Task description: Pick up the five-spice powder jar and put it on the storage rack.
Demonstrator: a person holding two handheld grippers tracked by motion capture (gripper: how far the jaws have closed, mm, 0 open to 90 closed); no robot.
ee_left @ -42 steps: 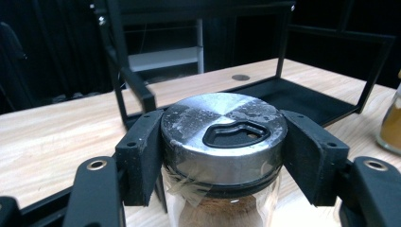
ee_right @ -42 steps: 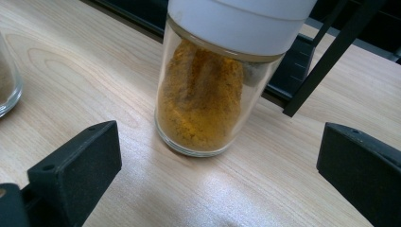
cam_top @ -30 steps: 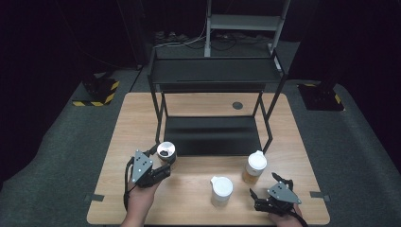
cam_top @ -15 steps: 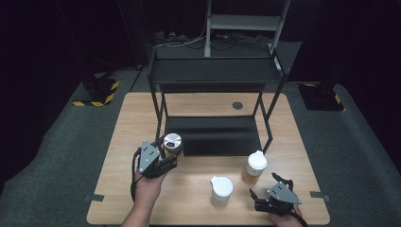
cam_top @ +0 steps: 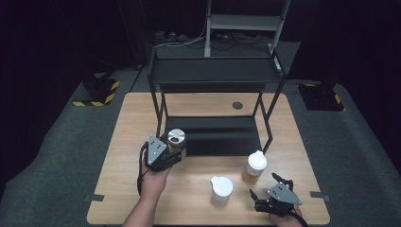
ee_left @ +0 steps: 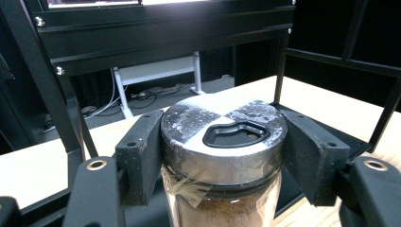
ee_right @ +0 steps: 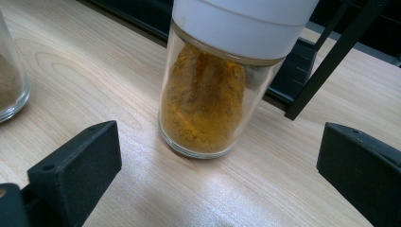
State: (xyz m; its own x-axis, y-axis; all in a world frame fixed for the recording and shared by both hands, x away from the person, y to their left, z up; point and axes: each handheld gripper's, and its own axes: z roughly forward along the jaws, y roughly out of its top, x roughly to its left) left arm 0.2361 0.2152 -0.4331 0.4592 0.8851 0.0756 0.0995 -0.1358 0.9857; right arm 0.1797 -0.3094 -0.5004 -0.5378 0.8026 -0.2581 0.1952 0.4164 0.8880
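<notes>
High view looks down on the table [cam_top: 123, 142]; 2 gripper views sit close, sharing its black rack [cam_top: 213, 135].

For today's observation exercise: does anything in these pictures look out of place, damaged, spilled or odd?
Little stands out. The silver-lidded jar held in the left gripper has a scrap of clear tape peeling below its lid, and the lid is dusted with pale powder. The yellow spice jar and white-lidded jar stand upright on the table; nothing is spilled.

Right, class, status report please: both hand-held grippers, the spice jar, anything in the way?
Left hand-held gripper shut on silver-lidded jar, by the lower shelf. Right hand-held gripper open, facing yellow-powder jar. Rack post close beside.
</notes>
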